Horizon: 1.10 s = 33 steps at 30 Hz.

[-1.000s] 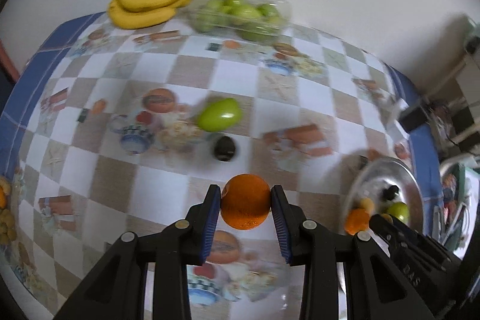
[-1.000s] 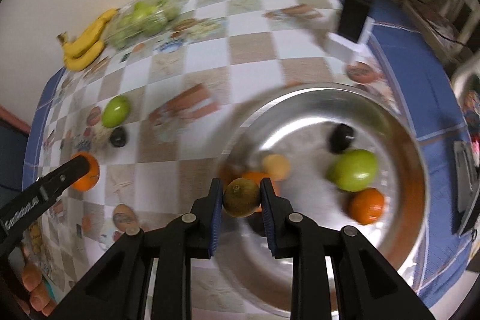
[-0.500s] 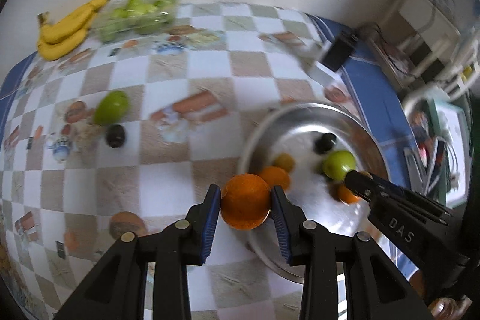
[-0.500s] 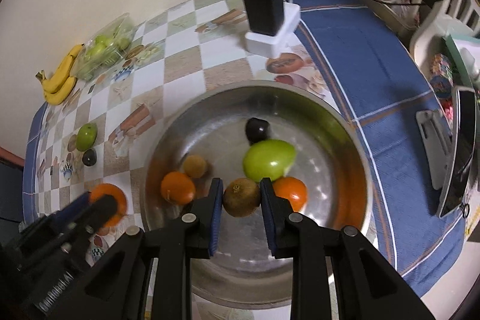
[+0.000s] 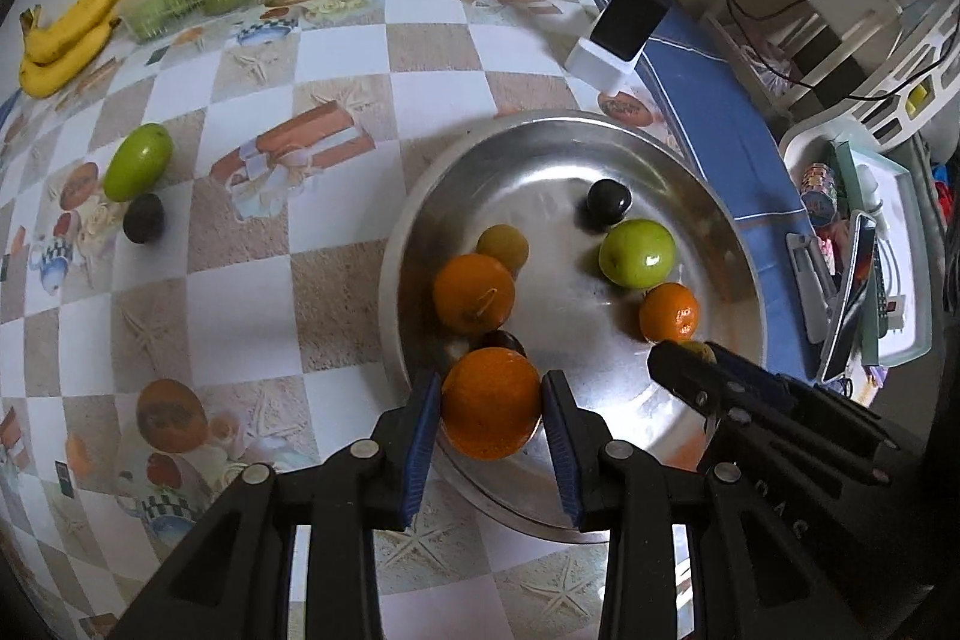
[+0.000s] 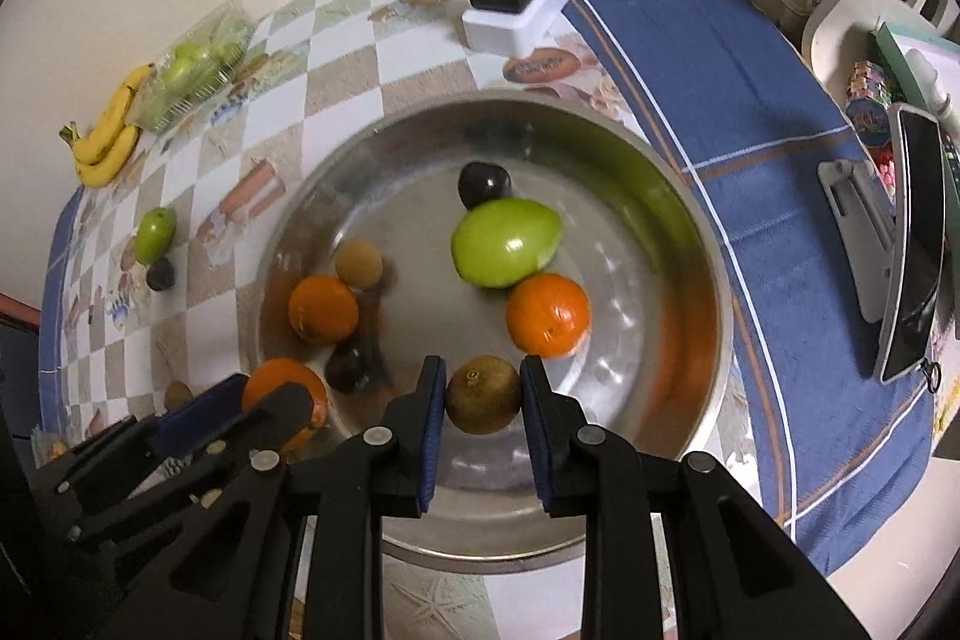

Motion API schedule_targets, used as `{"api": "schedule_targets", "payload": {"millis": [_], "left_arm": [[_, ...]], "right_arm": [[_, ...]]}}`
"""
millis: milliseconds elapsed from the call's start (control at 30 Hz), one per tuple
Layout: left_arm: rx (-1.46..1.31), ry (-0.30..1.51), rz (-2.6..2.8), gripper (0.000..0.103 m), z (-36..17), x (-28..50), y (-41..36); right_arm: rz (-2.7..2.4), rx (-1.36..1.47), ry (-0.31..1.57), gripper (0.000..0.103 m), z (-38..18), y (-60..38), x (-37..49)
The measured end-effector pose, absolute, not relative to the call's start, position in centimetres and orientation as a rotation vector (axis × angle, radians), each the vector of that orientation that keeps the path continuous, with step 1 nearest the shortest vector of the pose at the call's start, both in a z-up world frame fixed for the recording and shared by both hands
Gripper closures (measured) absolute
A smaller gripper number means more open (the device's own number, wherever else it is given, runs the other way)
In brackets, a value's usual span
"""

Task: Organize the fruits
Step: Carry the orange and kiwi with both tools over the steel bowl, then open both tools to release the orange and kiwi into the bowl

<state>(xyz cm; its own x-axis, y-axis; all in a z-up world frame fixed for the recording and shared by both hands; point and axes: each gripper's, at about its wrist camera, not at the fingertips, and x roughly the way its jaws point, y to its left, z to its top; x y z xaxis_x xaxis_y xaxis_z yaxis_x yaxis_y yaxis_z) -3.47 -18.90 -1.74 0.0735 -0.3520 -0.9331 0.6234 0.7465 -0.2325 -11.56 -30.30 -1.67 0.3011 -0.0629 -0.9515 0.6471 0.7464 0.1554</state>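
1. Fruits mostly sit in the steel bowl: two oranges, a green fruit, dark plums and a small tan one.
2. Left gripper is clamped on an orange, over the bowl rim at 7 o'clock, ready to drop.
3. Right gripper is clamped on a brown fruit over the bowl at 6 o'clock.
4. Stragglers at 9 o'clock on the table: a green one and a plum. Likely next.
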Motion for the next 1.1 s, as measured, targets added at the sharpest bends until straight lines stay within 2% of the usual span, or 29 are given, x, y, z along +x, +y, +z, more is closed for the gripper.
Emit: {"api": "schedule_targets", "payload": {"millis": [533,1033,1100], "left_arm": [[0.244,1.364,-0.731,0.066,-3.3,-3.2,-19.2],[0.239,1.380,-0.737,0.063,-3.3,-3.2,-19.2],[0.232,1.377,-0.741,0.060,-3.0,-3.2,-19.2]], "right_arm": [[-0.500,0.631,1.295,0.076,-5.1,-30.5,-11.4],[-0.508,0.646,1.298,0.076,-5.5,-30.9,-11.5],[-0.511,0.647,1.290,0.076,-5.2,-31.0,-11.6]]}}
